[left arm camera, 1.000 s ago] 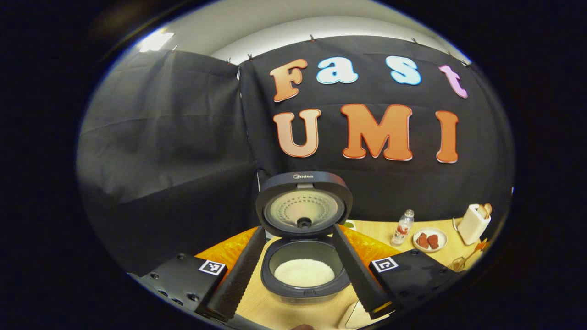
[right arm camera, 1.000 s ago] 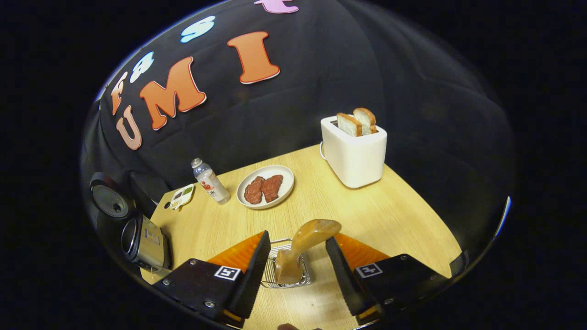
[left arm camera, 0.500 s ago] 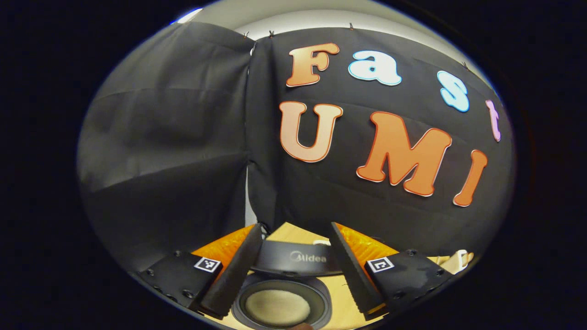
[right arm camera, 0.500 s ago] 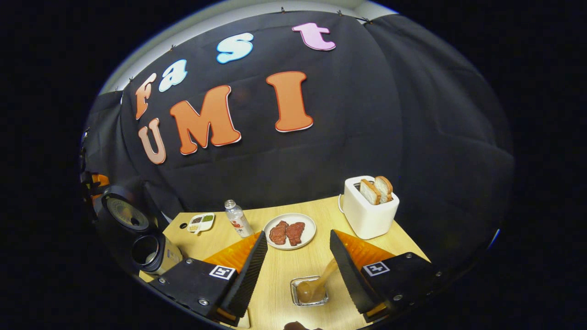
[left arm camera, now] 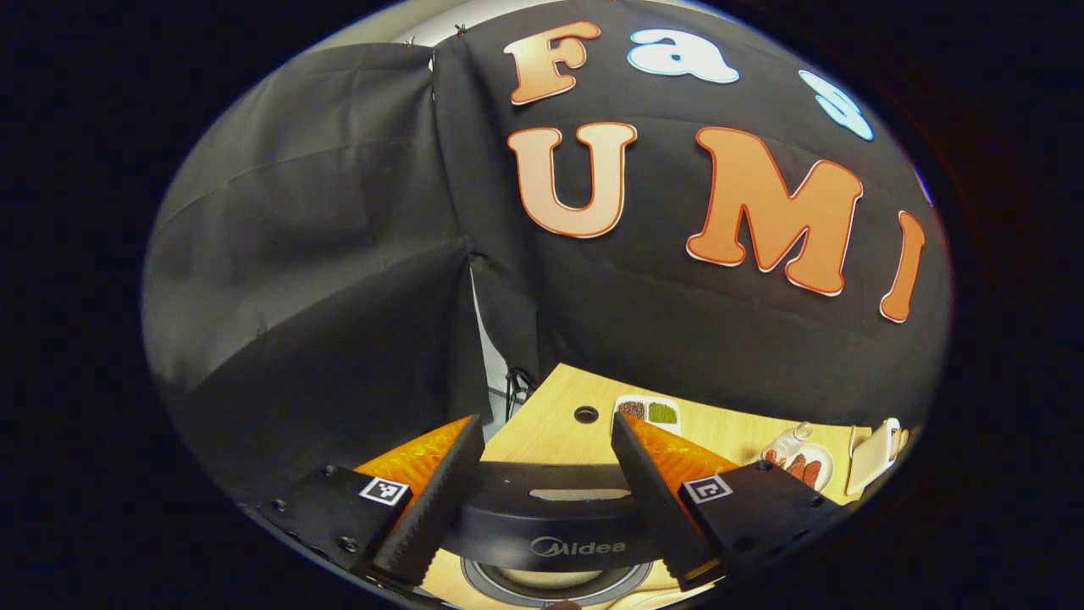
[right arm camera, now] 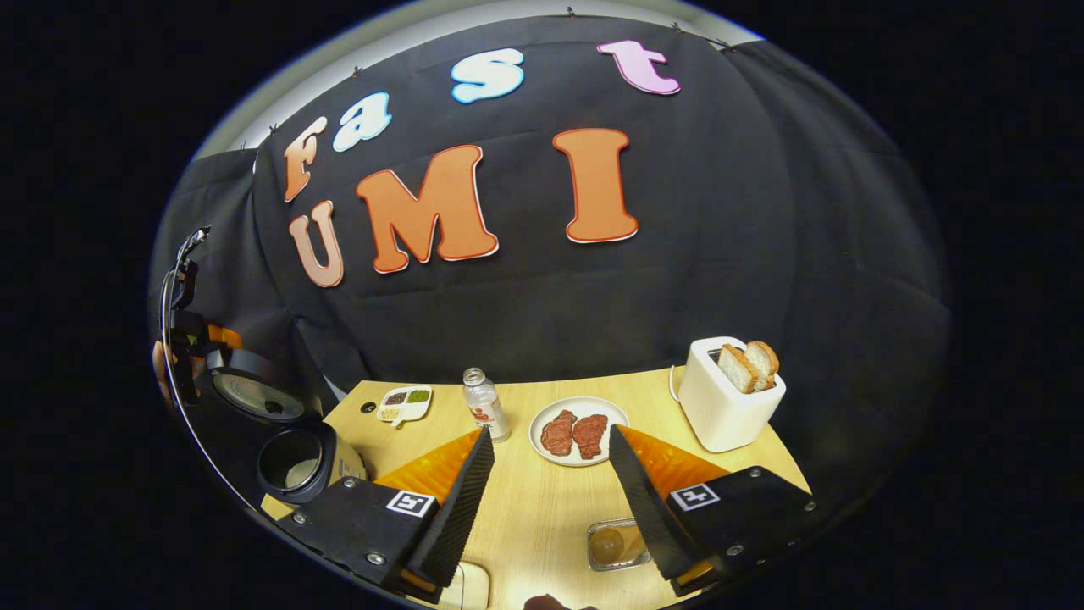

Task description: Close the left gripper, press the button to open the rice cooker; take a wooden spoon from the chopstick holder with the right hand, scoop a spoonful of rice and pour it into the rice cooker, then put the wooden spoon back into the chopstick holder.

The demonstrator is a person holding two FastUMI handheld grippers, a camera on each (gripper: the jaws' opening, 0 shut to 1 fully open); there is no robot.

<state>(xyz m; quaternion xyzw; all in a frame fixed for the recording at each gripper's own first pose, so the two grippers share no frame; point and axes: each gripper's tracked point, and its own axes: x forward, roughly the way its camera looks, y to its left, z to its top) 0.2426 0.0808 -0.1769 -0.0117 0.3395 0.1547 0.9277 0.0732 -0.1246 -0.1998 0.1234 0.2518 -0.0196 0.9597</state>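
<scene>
Left gripper [left arm camera: 546, 500]: fingers apart, nothing between them; it sits above the raised lid [left arm camera: 550, 512] of the rice cooker [left arm camera: 555, 580], whose pot rim shows at the bottom of the left gripper view.

Right gripper [right arm camera: 546, 504]: fingers apart, empty, above the worktop [right arm camera: 542, 508].

Rice cooker, seen in the right gripper view [right arm camera: 301, 462]: far left edge of the worktop, lid [right arm camera: 254, 394] standing open, white rice visible inside the pot. The left gripper [right arm camera: 190, 326] and part of a hand appear just behind that lid.

Spoon [right arm camera: 608, 544]: standing in the holder [right arm camera: 616, 546] (a small wire-rimmed box), bowl end up, just beside the right finger [right arm camera: 644, 508] of the right gripper; not touched by either finger.

Other items along the back of the worktop, left to right in the right gripper view: condiment tray [right arm camera: 403, 402], bottle [right arm camera: 486, 405], plate [right arm camera: 579, 430] with two pieces of meat, toaster [right arm camera: 728, 407] with two bread slices standing in it.
</scene>
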